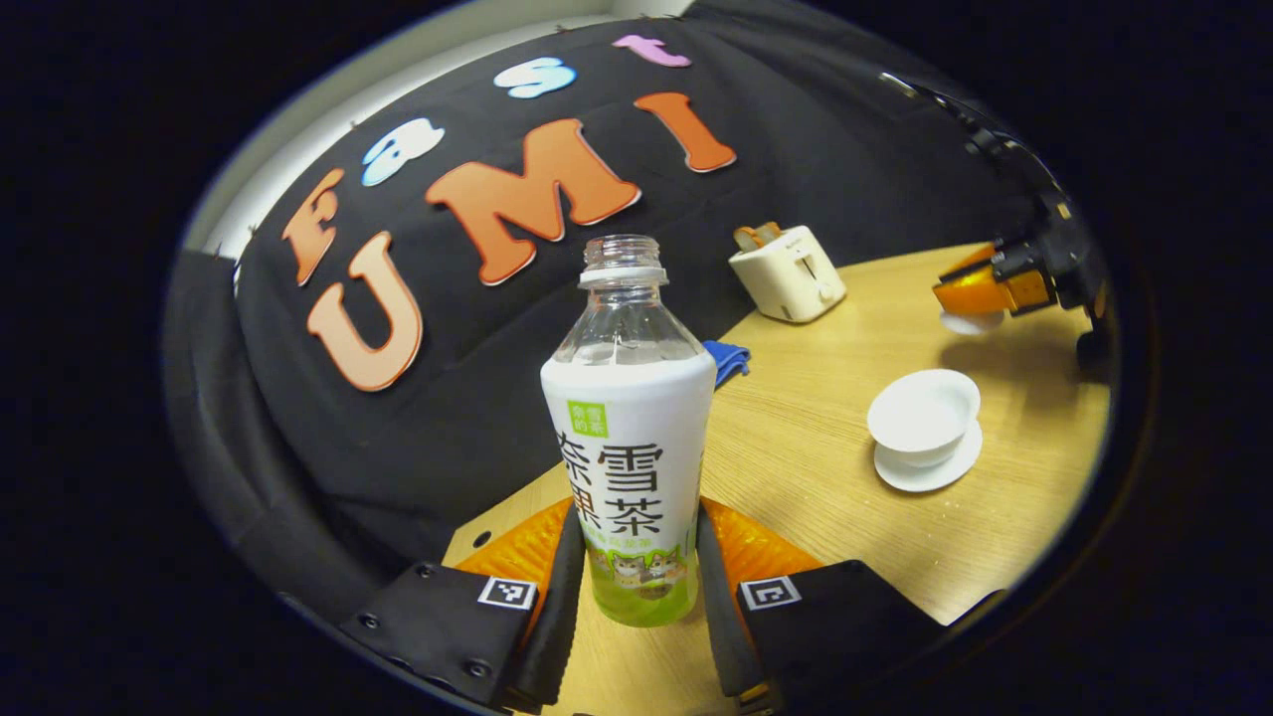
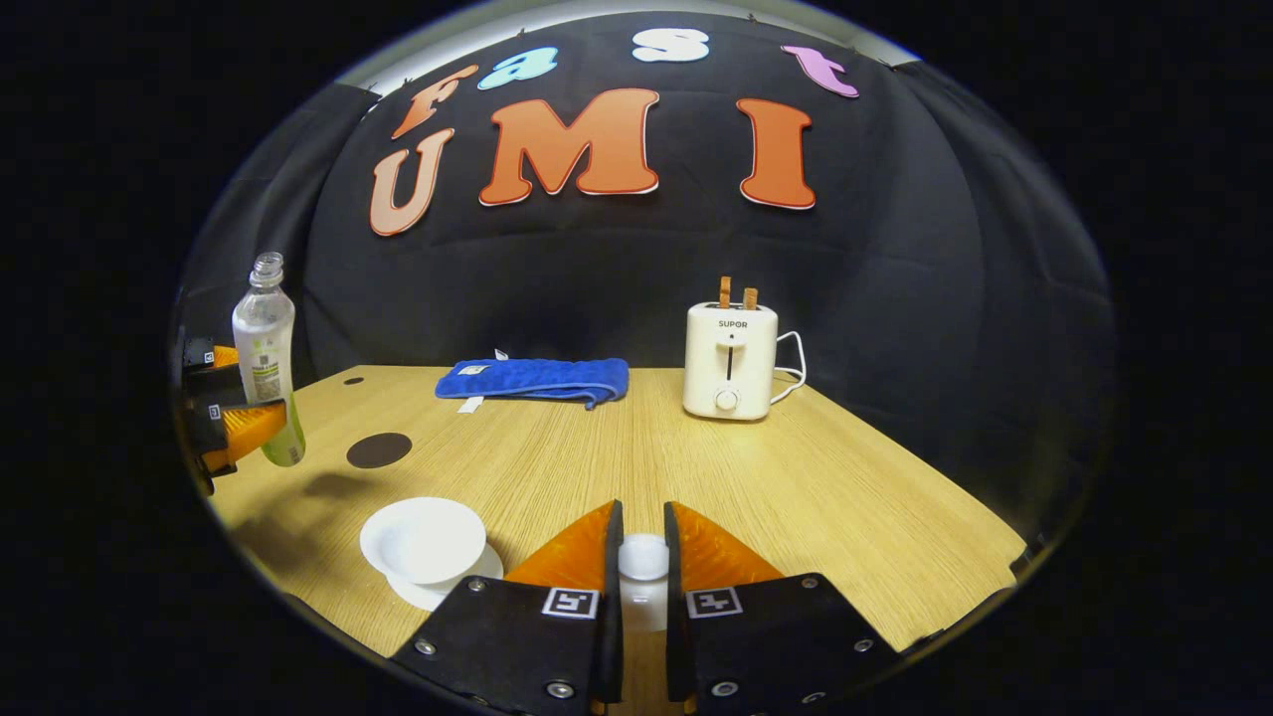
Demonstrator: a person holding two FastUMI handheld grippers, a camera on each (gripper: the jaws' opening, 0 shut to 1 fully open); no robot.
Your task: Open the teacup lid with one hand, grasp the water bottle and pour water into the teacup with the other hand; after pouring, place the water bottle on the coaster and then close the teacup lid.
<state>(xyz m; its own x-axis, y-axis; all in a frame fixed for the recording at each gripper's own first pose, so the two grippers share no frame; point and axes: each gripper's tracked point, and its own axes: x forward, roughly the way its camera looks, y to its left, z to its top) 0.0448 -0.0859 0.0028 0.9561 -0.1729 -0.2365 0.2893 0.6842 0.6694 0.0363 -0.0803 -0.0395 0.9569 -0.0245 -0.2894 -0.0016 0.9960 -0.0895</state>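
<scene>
The capless water bottle (image 1: 629, 447), clear on top with a white and green label, stands upright between the fingers of my left gripper (image 1: 636, 577), which is shut on its lower body and holds it above the table. In the right gripper view that bottle (image 2: 266, 358) hangs at the far left over the table's edge. The white teacup (image 1: 925, 413) sits uncovered on its saucer (image 1: 930, 475) at the right; it also shows as the teacup (image 2: 423, 540) low at the left. My right gripper (image 2: 642, 562) is shut on the knob of the white teacup lid (image 2: 643, 582). A round dark coaster (image 2: 379, 449) lies beyond the cup.
A white toaster (image 2: 729, 360) with two slices in it stands at the back of the wooden table (image 2: 796, 487). A folded blue cloth (image 2: 537, 379) lies along the back edge. Black booth wall rises behind.
</scene>
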